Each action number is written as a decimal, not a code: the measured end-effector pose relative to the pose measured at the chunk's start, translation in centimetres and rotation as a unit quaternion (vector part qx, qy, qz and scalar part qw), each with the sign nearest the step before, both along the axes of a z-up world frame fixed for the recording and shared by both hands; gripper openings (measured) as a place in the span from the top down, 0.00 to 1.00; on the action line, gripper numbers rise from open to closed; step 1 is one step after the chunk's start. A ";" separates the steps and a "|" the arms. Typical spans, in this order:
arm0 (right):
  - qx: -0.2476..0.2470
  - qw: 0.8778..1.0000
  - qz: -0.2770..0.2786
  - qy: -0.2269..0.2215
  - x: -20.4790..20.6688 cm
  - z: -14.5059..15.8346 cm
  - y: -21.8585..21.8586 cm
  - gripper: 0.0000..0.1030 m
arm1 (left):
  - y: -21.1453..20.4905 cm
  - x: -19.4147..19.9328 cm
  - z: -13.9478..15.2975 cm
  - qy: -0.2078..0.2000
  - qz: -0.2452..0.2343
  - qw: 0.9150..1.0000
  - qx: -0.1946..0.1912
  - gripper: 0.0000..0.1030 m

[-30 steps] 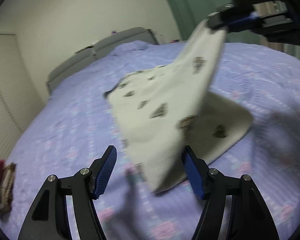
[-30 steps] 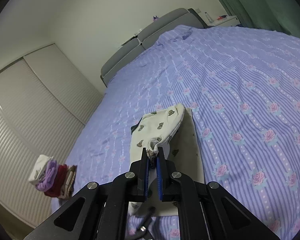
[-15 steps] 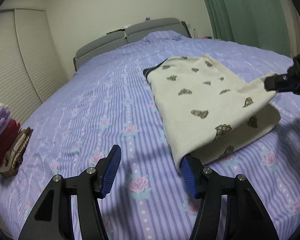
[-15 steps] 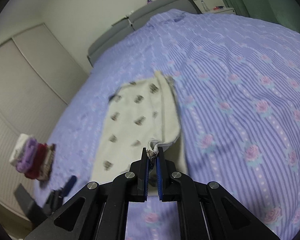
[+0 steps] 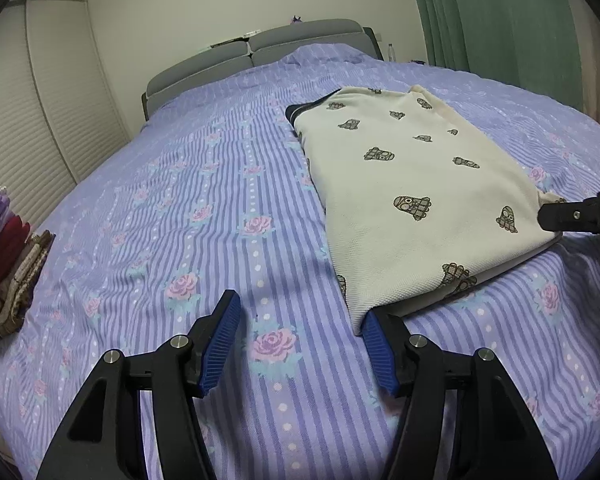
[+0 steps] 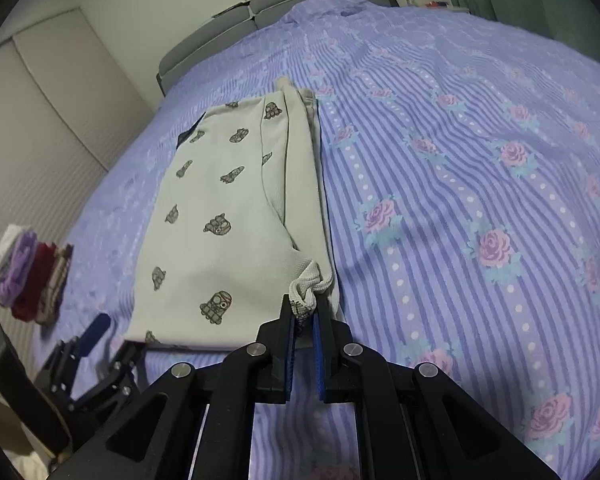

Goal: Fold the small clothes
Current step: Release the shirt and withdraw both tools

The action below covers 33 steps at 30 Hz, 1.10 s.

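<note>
A cream garment with small dark prints [image 5: 412, 184] lies folded flat on the purple floral bedspread [image 5: 204, 216]; it also shows in the right wrist view [image 6: 224, 220]. My left gripper [image 5: 300, 340] is open and empty, low over the bed, its right finger touching the garment's near corner. My right gripper [image 6: 305, 312] is shut on the garment's bunched near right corner [image 6: 308, 286]. It shows at the right edge of the left wrist view [image 5: 572, 216].
A stack of folded small clothes [image 5: 8, 248] in white, purple, red and brown sits at the bed's left edge, also in the right wrist view [image 6: 28, 276]. A grey headboard [image 5: 256, 52], white wardrobe doors [image 5: 32, 120] and a green curtain [image 5: 500, 20] surround the bed.
My right gripper has brought the held corner down and across, laying the lifted garment flat in a fold. My left gripper has stayed open by the near corner.
</note>
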State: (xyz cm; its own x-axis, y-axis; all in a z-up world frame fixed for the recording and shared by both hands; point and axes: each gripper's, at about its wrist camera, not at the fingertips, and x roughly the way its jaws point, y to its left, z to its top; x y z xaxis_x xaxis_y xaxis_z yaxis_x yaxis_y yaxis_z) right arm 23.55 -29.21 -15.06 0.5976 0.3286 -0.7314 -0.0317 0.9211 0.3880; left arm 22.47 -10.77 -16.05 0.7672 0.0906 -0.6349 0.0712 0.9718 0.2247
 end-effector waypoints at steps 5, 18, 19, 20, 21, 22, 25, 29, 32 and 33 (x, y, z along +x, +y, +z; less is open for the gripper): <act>-0.042 0.999 0.000 -0.006 -0.6 0.4 0.6 0.91 | 0.5 0.0 0.1 0.012 -0.012 1.000 -0.018 0.36; -0.045 0.994 -0.097 0.008 -4.5 2.2 -0.2 0.39 | 7.2 -2.0 5.2 0.008 -0.061 0.995 -0.084 0.24; -0.029 0.994 -0.105 -0.002 -4.9 2.4 -0.3 0.35 | 7.6 -2.0 5.7 0.000 -0.064 0.994 -0.085 0.24; -0.003 0.993 -0.118 -0.018 -5.4 2.7 -0.2 0.29 | 7.9 -2.0 6.0 -0.008 -0.066 0.994 -0.085 0.24; 0.017 0.991 -0.127 -0.029 -5.8 2.7 -0.1 0.26 | 8.2 -2.0 6.4 -0.015 -0.066 0.994 -0.085 0.24; 0.034 0.990 -0.132 -0.035 -5.8 2.6 0.2 0.25 | 8.4 -1.9 6.6 -0.020 -0.066 0.994 -0.084 0.23; 0.093 0.985 -0.146 -0.017 -5.2 1.2 0.9 0.25 | 8.6 -1.4 7.1 -0.030 -0.074 0.994 -0.079 0.23; 0.151 0.975 -0.160 0.001 -4.3 -1.1 2.1 0.20 | 8.4 -1.1 7.6 -0.028 -0.088 0.992 -0.083 0.23; 0.187 0.964 -0.188 -0.018 -4.0 -2.0 1.9 0.09 | 7.7 -0.8 7.7 -0.030 -0.096 0.992 -0.081 0.23; 0.200 0.959 -0.198 -0.028 -3.8 -2.2 1.9 0.03 | 7.5 -0.7 7.7 -0.029 -0.098 0.991 -0.081 0.23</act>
